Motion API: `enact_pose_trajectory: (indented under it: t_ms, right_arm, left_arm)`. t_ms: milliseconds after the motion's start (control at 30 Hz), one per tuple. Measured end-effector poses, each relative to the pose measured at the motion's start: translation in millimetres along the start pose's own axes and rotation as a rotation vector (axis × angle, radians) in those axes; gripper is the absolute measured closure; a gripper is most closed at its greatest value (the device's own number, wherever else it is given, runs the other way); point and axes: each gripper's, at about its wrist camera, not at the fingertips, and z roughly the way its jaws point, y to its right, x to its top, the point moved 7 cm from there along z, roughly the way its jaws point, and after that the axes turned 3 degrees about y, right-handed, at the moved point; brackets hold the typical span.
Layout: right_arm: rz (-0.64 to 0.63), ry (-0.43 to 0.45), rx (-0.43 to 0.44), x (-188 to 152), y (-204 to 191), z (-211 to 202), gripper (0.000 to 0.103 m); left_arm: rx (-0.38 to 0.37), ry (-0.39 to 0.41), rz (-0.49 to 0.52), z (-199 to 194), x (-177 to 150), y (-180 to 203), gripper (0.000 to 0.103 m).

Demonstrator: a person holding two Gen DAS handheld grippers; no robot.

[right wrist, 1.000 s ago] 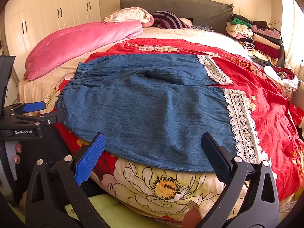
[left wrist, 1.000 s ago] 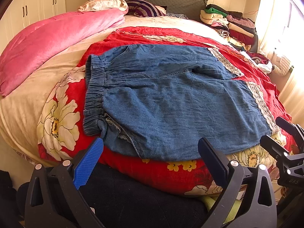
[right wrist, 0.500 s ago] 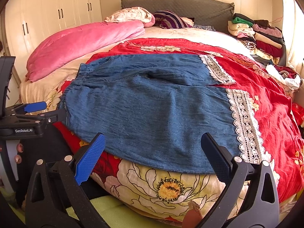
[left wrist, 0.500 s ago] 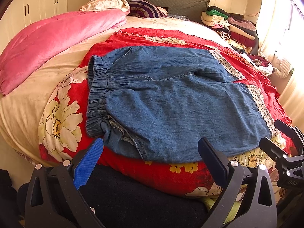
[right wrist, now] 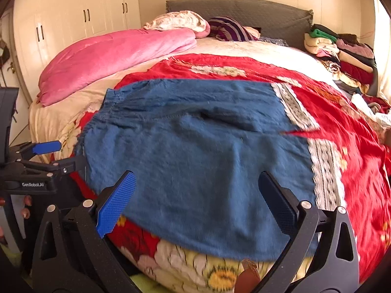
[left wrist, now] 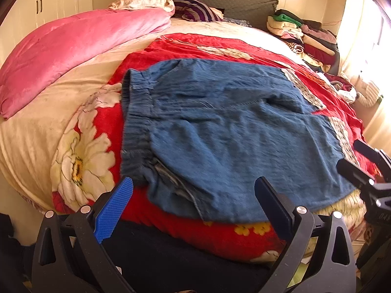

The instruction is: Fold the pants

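While both cameras have closed in on the bed point(left wrist: 29, 131) over the last second, the pants point(left wrist: 234, 134) lie flat, unfolded, near edge overhanging. Left gripper point(left wrist: 195, 195) and right gripper point(right wrist: 198, 188) gape wide, empty; first grab looks imminent.

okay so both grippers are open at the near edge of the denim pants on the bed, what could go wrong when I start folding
1. The pants lie on a loose red floral blanket; a deep pinch could grab both layers.
2. Near the left gripper, the waistband corner is bunched with an inner layer showing, so the fold may come out uneven.
3. The near hem overhangs the bed edge by the right gripper and may slide off.
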Motion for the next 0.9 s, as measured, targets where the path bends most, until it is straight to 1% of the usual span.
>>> enact_pose_trajectory:
  t_ms: [67, 200, 267, 467, 567, 700, 800, 900]
  right_arm:
    - [-0.028, -0.002, -0.001, 12, -2, 10, 0.008]
    - [-0.039, -0.008, 0.026, 33, -4, 28, 0.008]
    - [-0.037, -0.015, 0.05, 43, -7, 38, 0.008]
    - [-0.003, -0.073, 0.138, 71, -11, 76, 0.008]
    - [-0.001, -0.088, 0.158, 86, -11, 92, 0.008]
    - [-0.034, -0.076, 0.163, 109, -11, 112, 0.008]
    - [-0.07, -0.068, 0.154, 124, -9, 127, 0.008]
    - [-0.103, -0.071, 0.168, 136, -10, 144, 0.008]
  left_arm:
    - [0.011, 0.0, -0.02, 6, 9, -11, 0.004]
    - [0.02, 0.002, -0.045, 17, 26, -26, 0.004]
    - [0.026, -0.002, -0.051, 23, 34, -32, 0.004]
    - [0.037, -0.011, -0.069, 47, 60, -56, 0.004]
    - [0.045, -0.016, -0.086, 60, 76, -69, 0.004]
    - [0.049, -0.014, -0.106, 77, 97, -87, 0.004]
    - [0.027, -0.036, -0.113, 93, 108, -96, 0.004]
    - [0.034, -0.049, -0.115, 108, 118, -104, 0.004]
